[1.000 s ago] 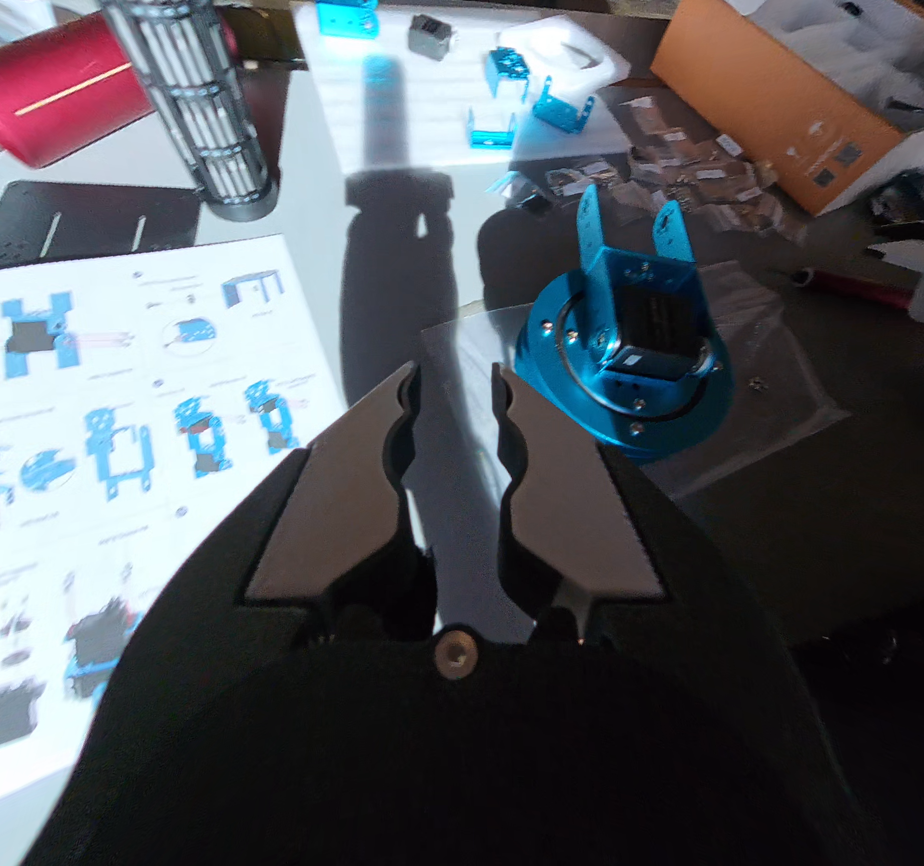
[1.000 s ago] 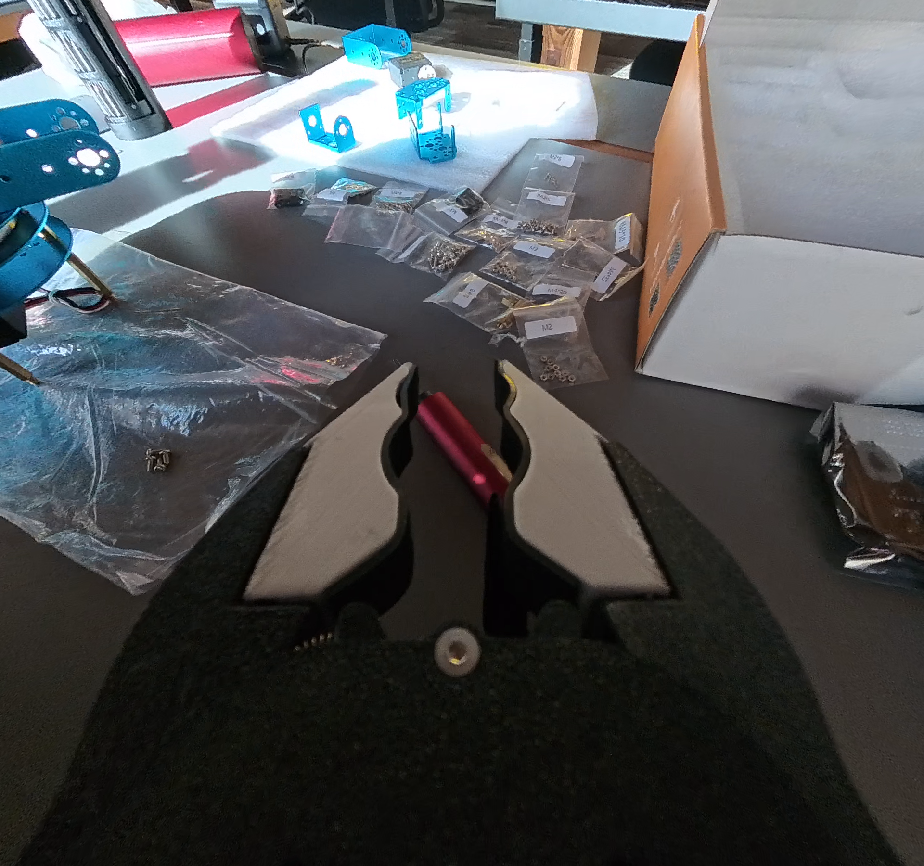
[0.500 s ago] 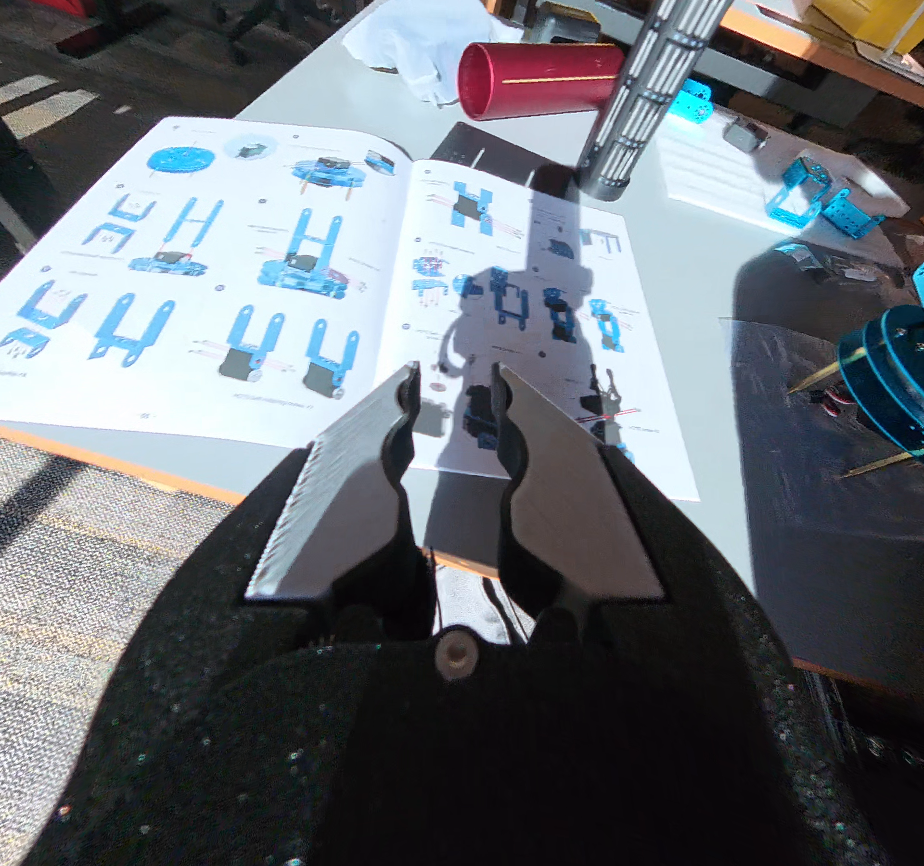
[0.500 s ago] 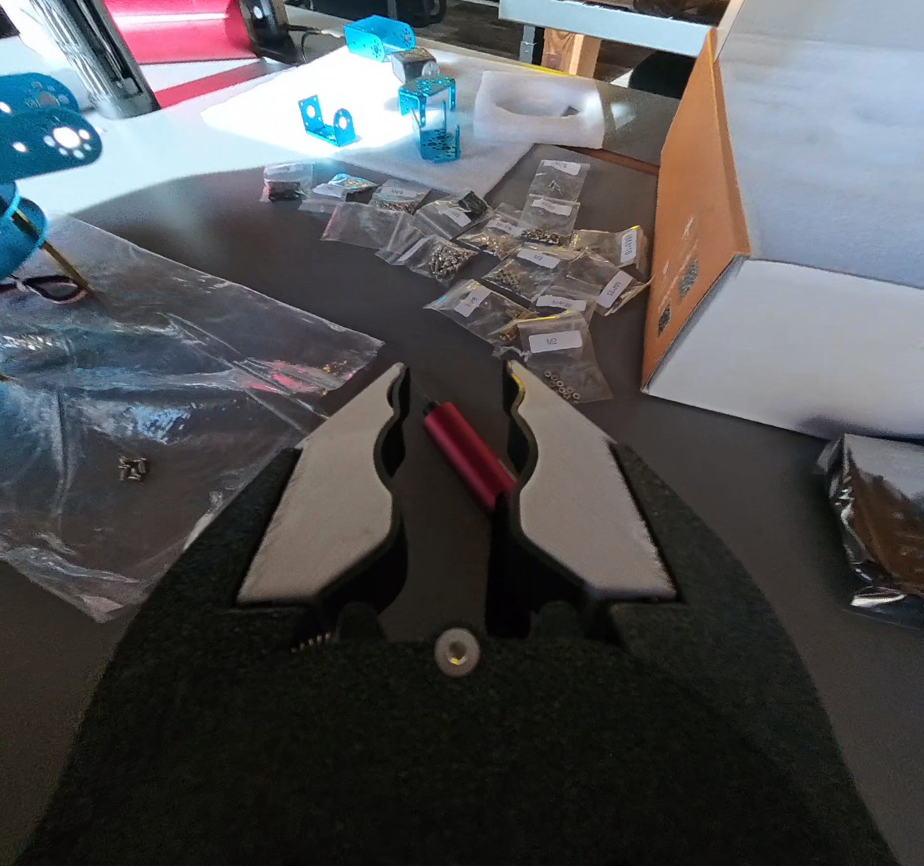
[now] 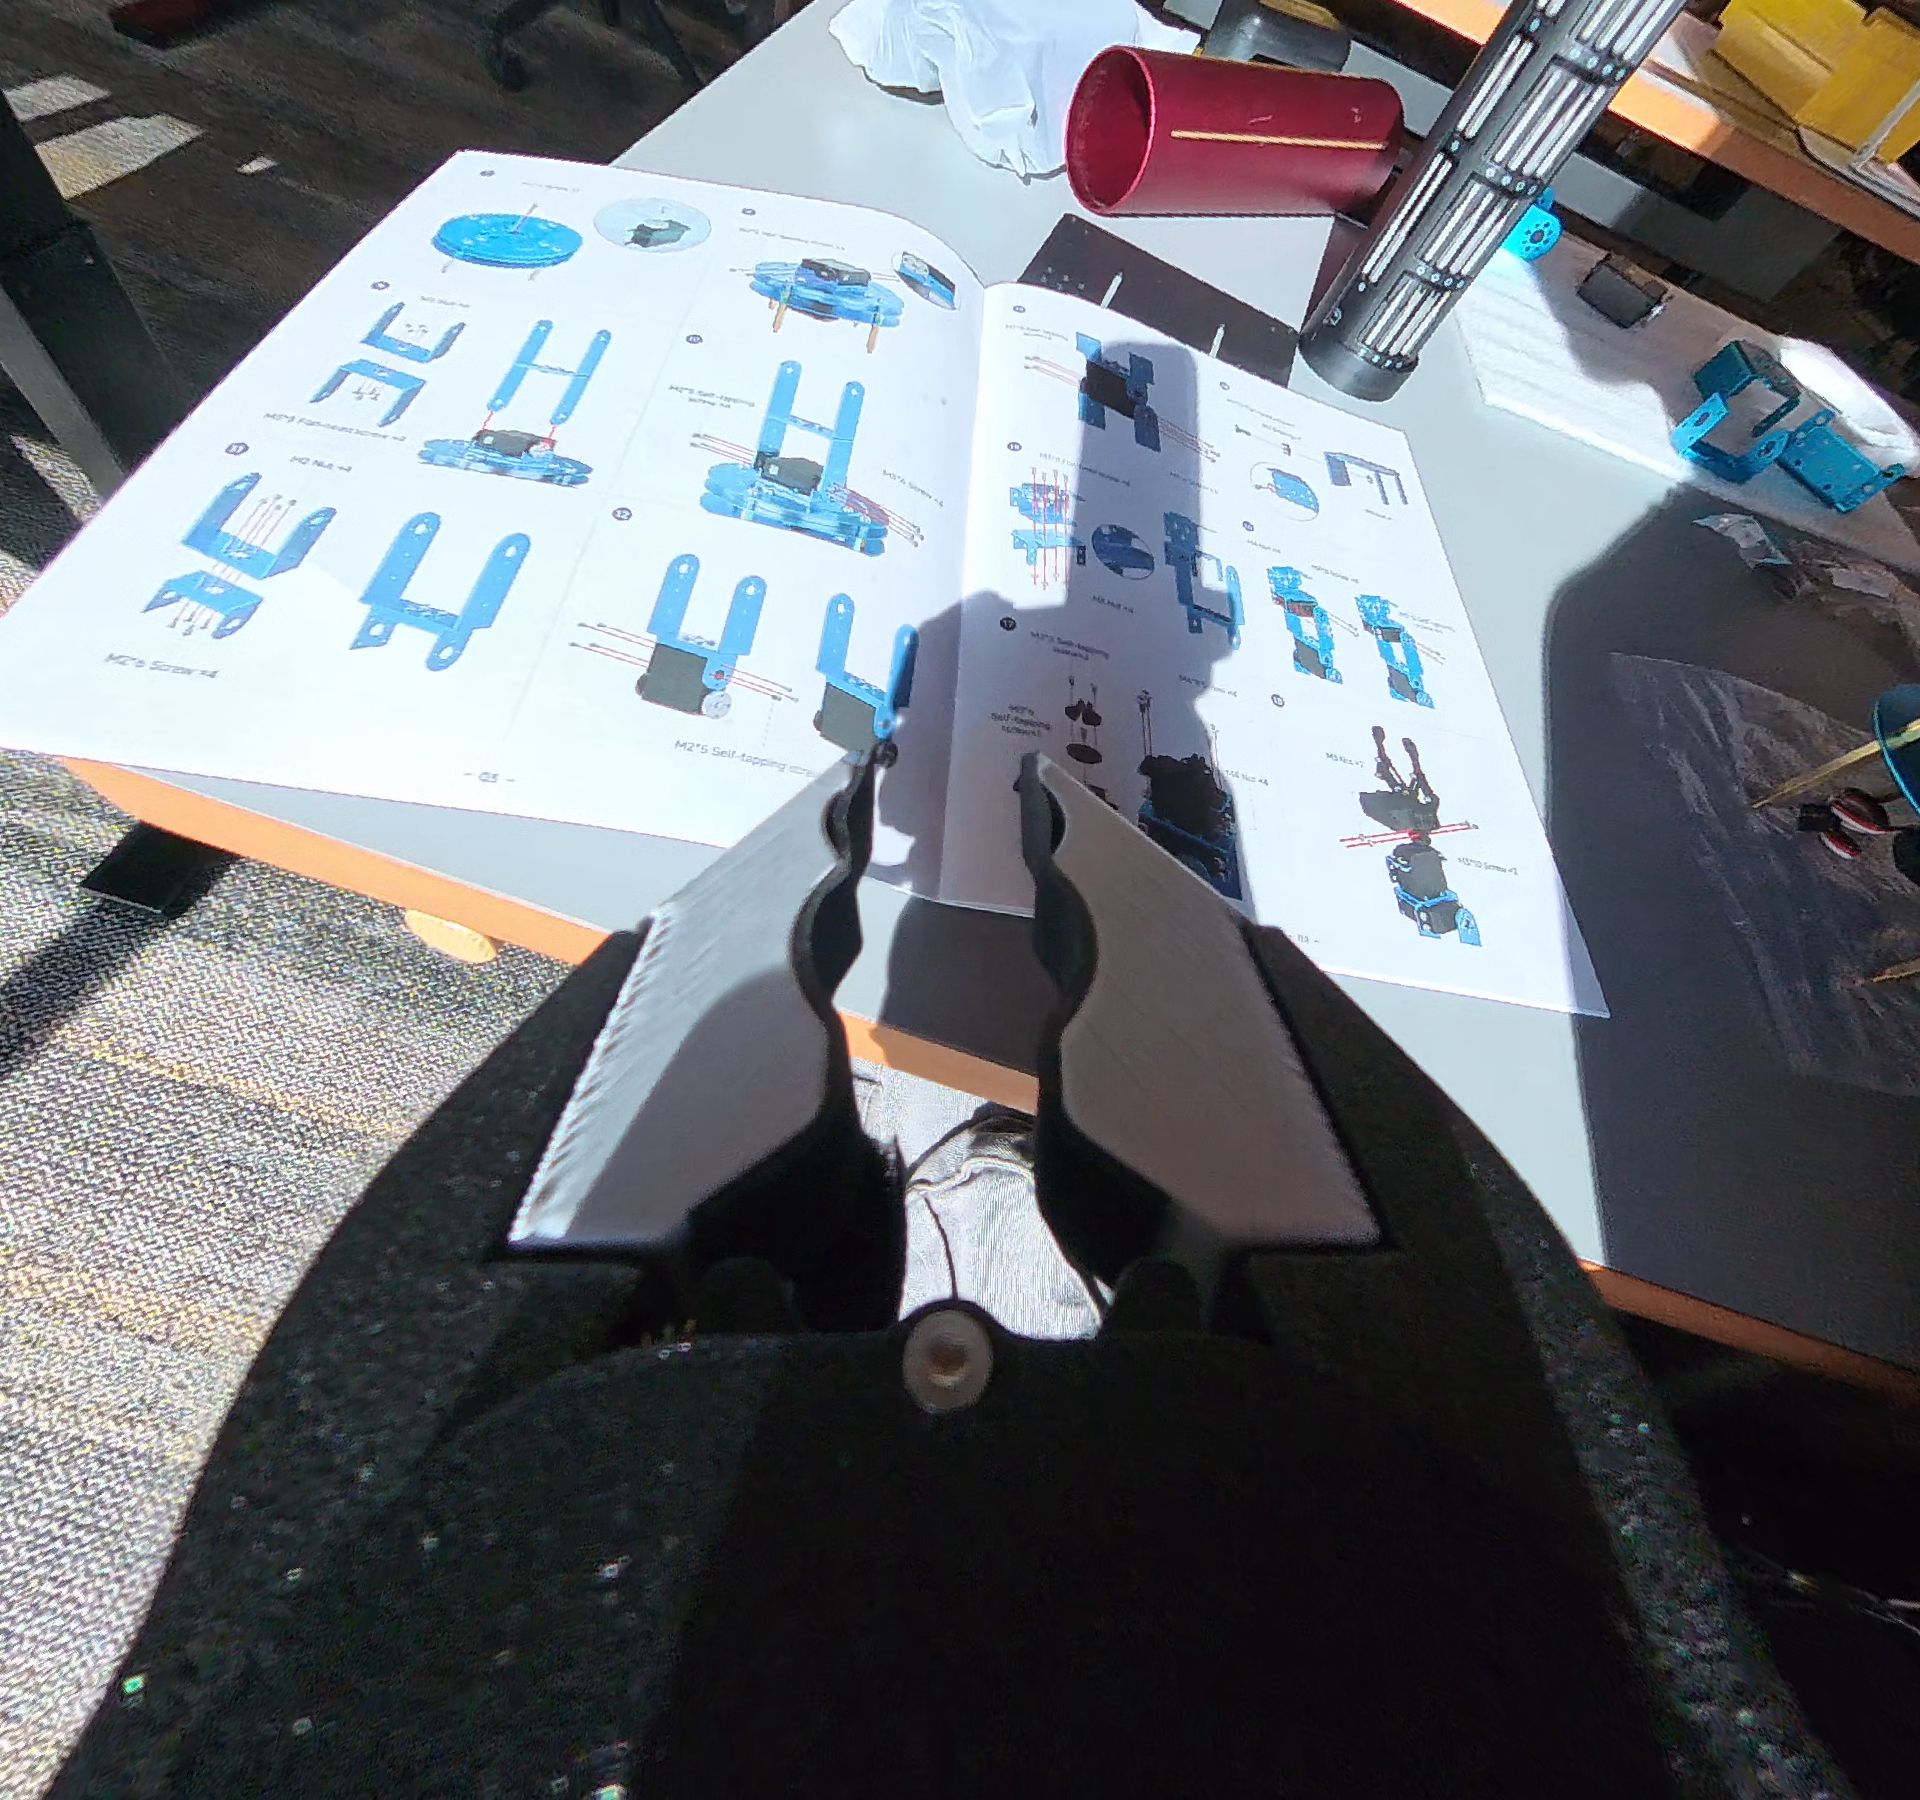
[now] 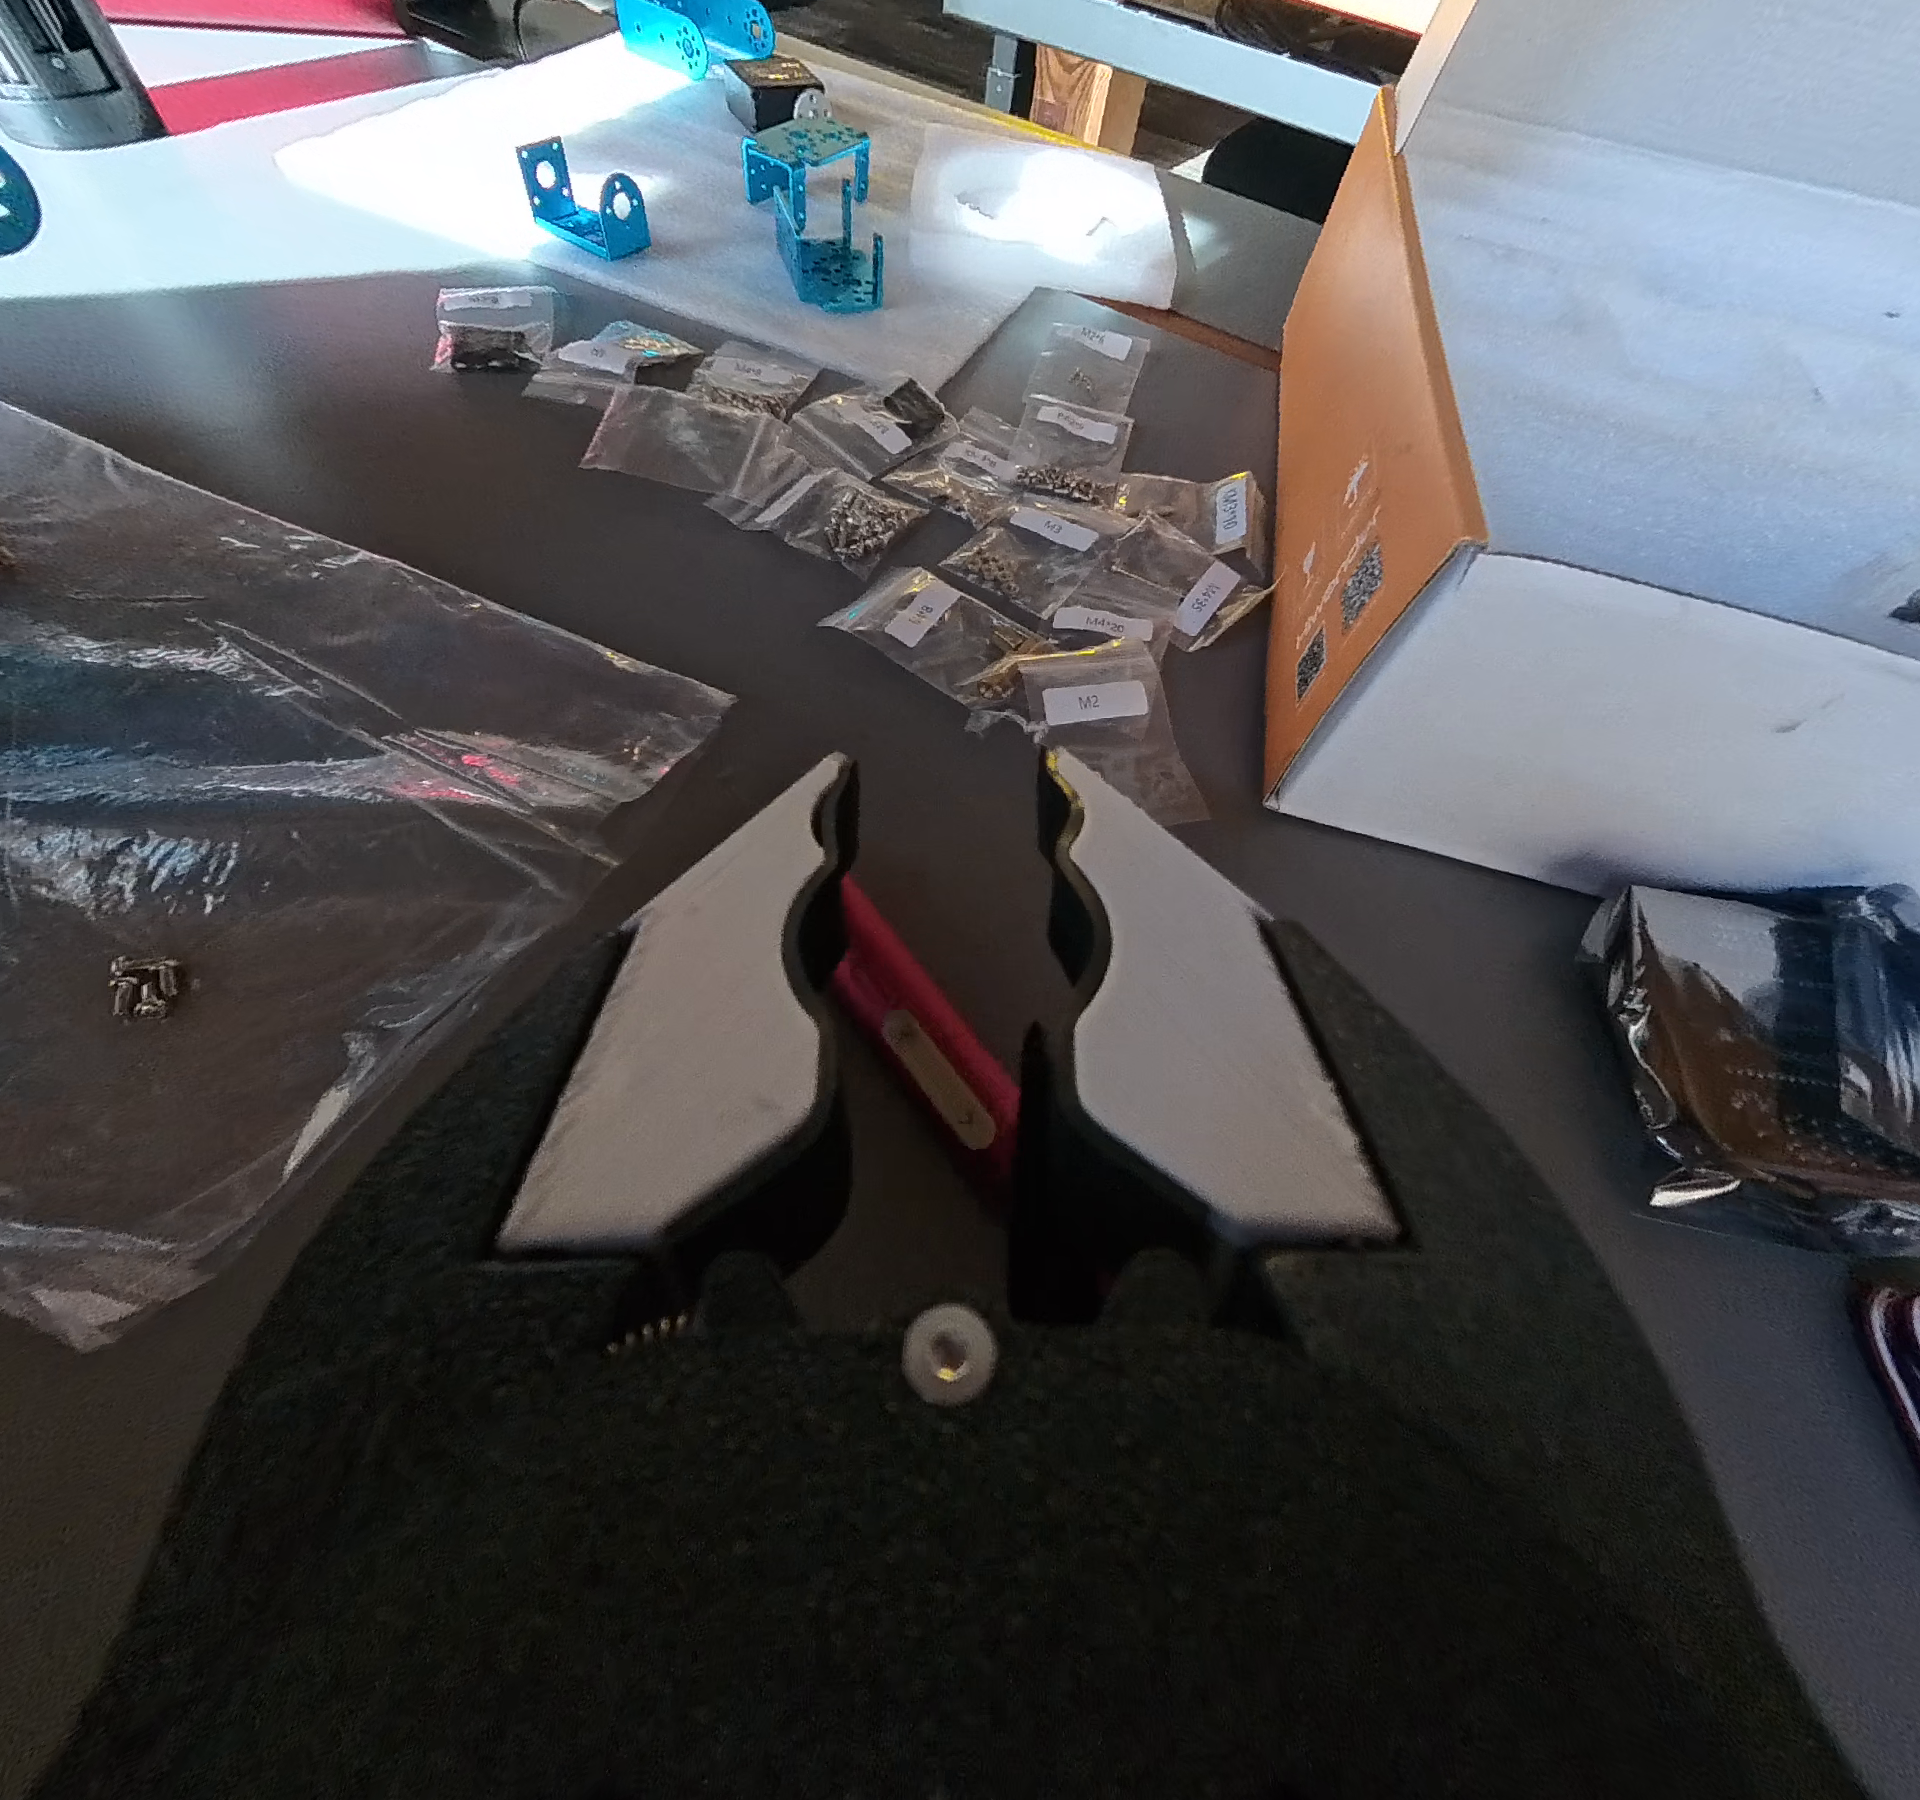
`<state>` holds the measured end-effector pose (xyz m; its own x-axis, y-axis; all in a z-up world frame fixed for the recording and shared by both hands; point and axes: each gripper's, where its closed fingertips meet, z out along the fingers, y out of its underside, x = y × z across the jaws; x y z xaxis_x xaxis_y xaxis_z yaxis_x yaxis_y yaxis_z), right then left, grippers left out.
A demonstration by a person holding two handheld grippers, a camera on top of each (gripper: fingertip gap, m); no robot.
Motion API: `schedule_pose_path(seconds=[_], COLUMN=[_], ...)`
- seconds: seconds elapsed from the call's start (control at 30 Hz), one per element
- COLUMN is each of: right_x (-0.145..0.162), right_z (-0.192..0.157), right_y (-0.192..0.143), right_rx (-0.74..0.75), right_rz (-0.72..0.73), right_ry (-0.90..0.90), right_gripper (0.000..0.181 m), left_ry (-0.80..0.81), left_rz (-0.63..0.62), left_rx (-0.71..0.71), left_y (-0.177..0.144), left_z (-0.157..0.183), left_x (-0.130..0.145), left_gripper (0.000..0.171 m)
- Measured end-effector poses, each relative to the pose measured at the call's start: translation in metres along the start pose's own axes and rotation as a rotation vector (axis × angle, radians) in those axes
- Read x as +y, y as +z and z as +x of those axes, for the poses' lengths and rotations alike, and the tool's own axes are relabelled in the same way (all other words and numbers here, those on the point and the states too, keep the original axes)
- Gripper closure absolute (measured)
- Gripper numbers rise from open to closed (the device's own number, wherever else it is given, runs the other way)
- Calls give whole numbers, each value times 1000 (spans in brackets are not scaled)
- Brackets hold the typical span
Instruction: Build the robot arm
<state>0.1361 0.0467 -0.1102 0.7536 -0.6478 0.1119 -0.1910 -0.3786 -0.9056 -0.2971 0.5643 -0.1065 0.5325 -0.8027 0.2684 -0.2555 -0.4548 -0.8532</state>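
Your right gripper (image 6: pixel 948 784) parted, straddling slim red metal handle (image 6: pixel 925 1033) lying on dark table (image 6: pixel 1351 919); a second ago handle poked past tips, now sits deeper between fingers, not clamped. Your left gripper (image 5: pixel 948 782) parted, empty, swung from blue round assembly to open illustrated booklet (image 5: pixel 582 503). Orange-white cardboard box (image 6: pixel 1382 462): contents hidden. Small clear bags (image 6: pixel 977 545) hold screws.

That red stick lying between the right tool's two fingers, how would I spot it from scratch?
Start at the big orange and white cardboard box on the dark table, then move left past the heap of small clear plastic bags of screws. The slim red metal handle lies flat nearby, between the right gripper's open fingers. It is the only red rod there.
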Motion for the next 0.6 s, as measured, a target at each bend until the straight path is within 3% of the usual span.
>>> schedule_pose_path(seconds=[0.4, 0.6], right_x=[4, 2], right_z=[-9, -11], right_y=[3, 1], right_rx=[20, 36], right_rz=[-34, -16], right_ry=[-113, -158], right_gripper=[147, 145], left_ry=[75, 134], left_rz=[-25, -44], left_rx=[37, -10], left_y=[8, 5], left_z=[40, 54], left_x=[-6, -12], left_gripper=[145, 145])
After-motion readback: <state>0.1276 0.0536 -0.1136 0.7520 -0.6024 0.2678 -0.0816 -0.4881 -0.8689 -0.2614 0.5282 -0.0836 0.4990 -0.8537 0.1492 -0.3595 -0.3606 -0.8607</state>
